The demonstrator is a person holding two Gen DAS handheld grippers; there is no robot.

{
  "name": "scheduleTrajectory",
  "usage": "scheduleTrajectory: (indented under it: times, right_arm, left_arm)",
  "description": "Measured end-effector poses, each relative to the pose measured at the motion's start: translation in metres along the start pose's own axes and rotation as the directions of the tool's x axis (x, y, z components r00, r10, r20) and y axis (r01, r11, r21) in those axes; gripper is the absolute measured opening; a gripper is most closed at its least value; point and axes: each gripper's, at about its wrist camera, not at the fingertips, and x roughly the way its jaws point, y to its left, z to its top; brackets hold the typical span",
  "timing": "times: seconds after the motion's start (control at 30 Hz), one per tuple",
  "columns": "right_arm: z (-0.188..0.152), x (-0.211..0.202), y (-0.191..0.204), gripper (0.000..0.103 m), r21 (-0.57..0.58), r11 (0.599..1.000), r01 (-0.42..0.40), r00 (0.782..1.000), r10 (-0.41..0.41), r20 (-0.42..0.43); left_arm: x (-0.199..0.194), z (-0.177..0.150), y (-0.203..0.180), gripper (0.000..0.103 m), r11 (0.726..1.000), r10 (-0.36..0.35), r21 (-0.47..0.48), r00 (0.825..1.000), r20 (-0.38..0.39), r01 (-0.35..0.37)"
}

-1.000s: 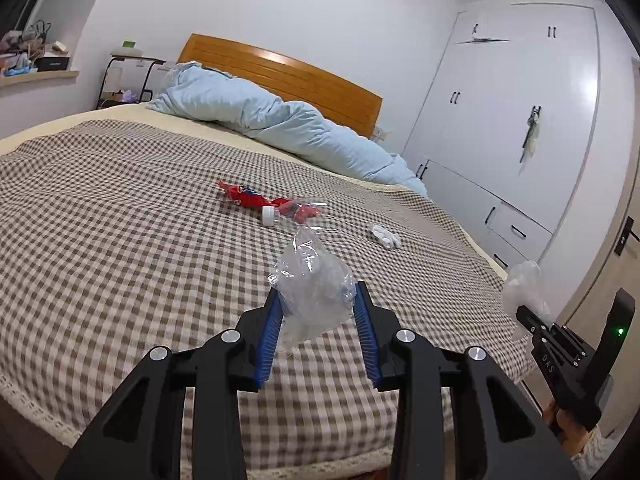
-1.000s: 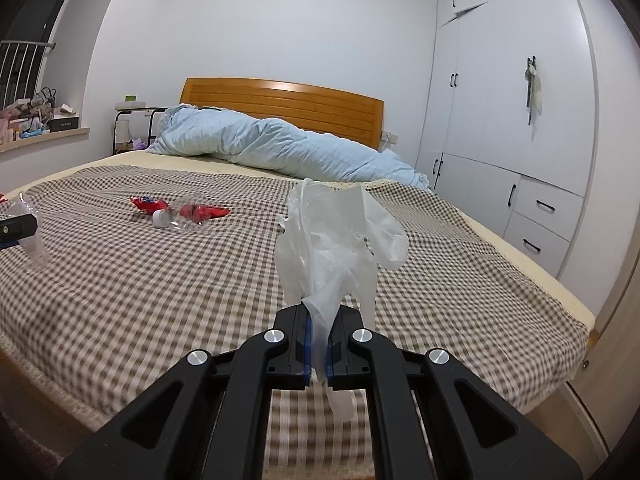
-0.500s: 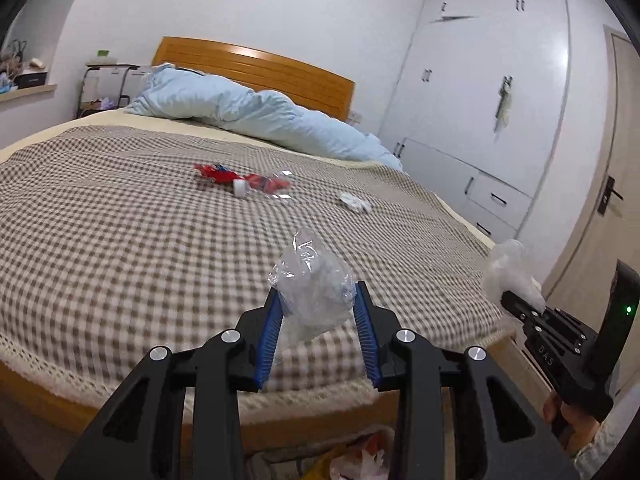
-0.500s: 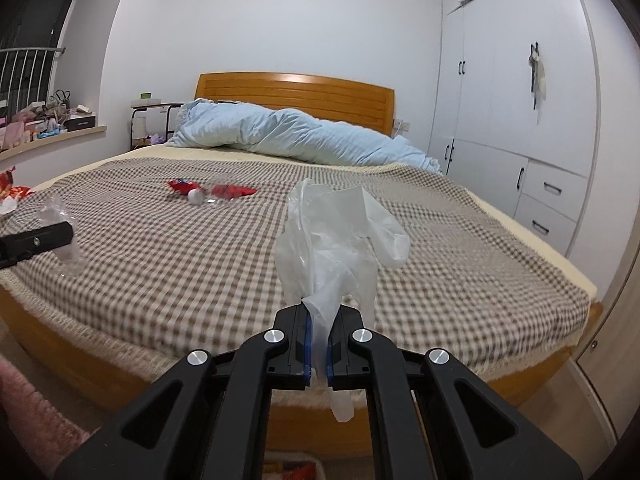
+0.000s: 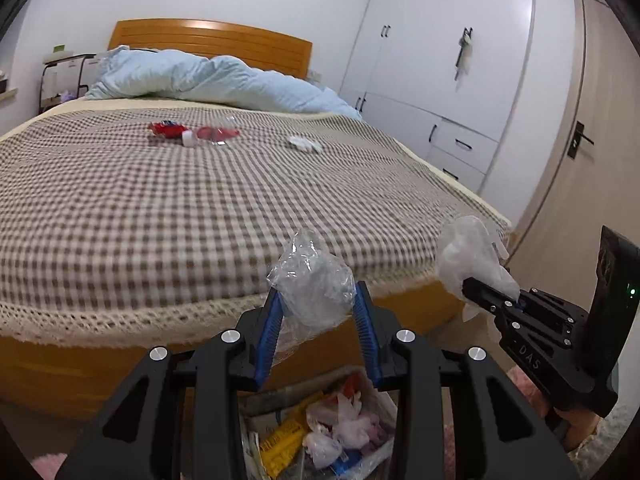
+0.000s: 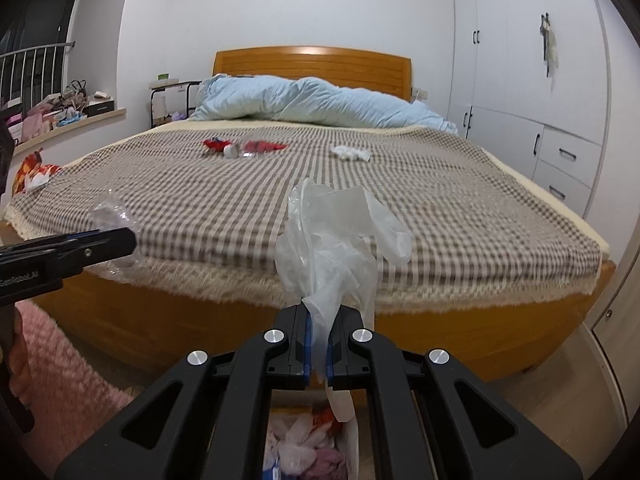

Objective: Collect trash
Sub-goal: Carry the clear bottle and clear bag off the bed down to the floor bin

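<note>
My left gripper is shut on a crumpled clear plastic wrapper, its blue pads pressing both sides. My right gripper is shut on a thin white plastic glove that stands up above the jaws. Both hang off the foot of the bed, above a trash bin lined with a bag and holding wrappers; the bin also shows under the right gripper. Each gripper appears in the other's view: the right gripper and the left gripper. On the checked bedspread lie a red wrapper and clear bottle and a white crumpled tissue.
The wooden bed frame runs just ahead of both grippers. A pink rug lies on the floor at left. White wardrobes and a door stand at right. A blue duvet is heaped by the headboard. An orange wrapper sits on the bed's left corner.
Both grippers have drawn back from over the bed and sunk past its foot edge, each keeping its grip. The bed frame and the trash bin below have come into view.
</note>
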Motion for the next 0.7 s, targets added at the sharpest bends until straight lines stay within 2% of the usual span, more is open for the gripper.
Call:
scheduleTrajectory:
  times: [0.23, 0.4, 0.7]
  right_arm:
    - [-0.026, -0.003, 0.003, 0.005, 0.007, 1.0, -0.025, 0.997, 0.026, -0.068]
    - [-0.046, 0.0, 0.006, 0.005, 0.02, 0.999, -0.041, 0.992, 0.043, -0.12]
    - [-0.071, 0.017, 0.001, 0.005, 0.055, 0.997, -0.062, 0.974, 0.072, -0.213]
  left_arm:
    - [0.011, -0.021, -0.016, 0.033, 0.999, -0.042, 0.016, 0.996, -0.073, 0.043]
    - [0.021, -0.04, -0.031, 0.034, 0.996, -0.049, 0.066, 0.99, -0.129, 0.058]
    - [0.055, -0.072, -0.037, 0.034, 0.993, -0.013, 0.113, 0.959, -0.283, 0.046]
